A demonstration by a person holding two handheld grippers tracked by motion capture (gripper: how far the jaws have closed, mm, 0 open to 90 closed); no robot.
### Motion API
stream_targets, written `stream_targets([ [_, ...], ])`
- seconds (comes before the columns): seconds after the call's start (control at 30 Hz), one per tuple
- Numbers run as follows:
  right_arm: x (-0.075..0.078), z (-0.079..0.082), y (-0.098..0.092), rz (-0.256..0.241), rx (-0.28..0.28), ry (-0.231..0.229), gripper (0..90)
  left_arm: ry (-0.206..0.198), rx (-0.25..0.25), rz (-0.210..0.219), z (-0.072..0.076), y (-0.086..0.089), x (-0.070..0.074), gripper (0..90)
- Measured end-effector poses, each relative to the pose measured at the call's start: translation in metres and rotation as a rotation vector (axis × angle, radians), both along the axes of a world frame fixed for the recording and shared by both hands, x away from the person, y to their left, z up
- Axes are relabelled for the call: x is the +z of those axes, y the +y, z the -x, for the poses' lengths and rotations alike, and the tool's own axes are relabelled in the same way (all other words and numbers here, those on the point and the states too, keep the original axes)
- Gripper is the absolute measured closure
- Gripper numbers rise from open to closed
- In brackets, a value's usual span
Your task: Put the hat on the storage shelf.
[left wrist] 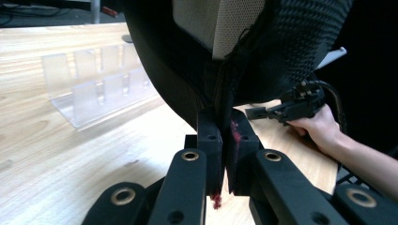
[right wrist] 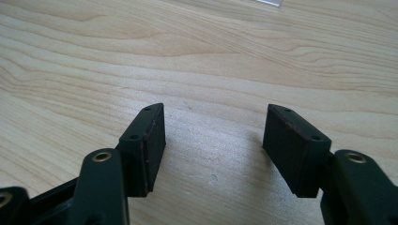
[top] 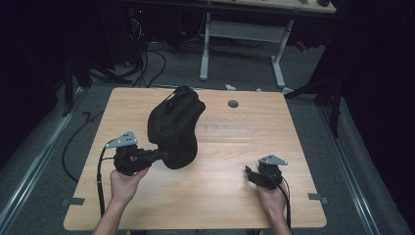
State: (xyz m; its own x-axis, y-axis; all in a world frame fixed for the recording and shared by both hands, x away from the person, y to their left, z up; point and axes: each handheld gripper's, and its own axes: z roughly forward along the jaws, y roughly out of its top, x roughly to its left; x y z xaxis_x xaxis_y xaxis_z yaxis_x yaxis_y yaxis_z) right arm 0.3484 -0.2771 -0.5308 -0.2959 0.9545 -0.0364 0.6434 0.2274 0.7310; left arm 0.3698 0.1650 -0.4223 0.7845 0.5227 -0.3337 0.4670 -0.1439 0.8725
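Note:
A black fabric bag (top: 175, 127) stands on the wooden table (top: 230, 196), left of centre. My left gripper (top: 160, 156) is shut on the bag's lower edge. In the left gripper view its jaws pinch a seam of the bag (left wrist: 263, 51), whose black fabric and mesh panel rise above the left gripper (left wrist: 224, 123). My right gripper (top: 250, 172) rests low over the table at the front right, apart from the bag. In the right gripper view the right gripper (right wrist: 213, 126) is open over bare wood with nothing between the jaws.
A clear plastic rack (left wrist: 98, 84) lies on the table beyond the bag, faintly visible as the rack (top: 227, 131) in the high view. A round cable hole (top: 233, 104) sits near the far edge. Another desk's white legs (top: 205, 46) and cables stand on the floor behind.

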Motion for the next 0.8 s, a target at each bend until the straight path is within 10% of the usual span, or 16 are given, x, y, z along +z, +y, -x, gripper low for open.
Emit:
stream_targets([
  [0.8,0.0,-0.001,-0.001,-0.017,-0.013,0.009,38.0,-0.041,0.143,0.027,-0.028,0.006,0.012,86.1],
])
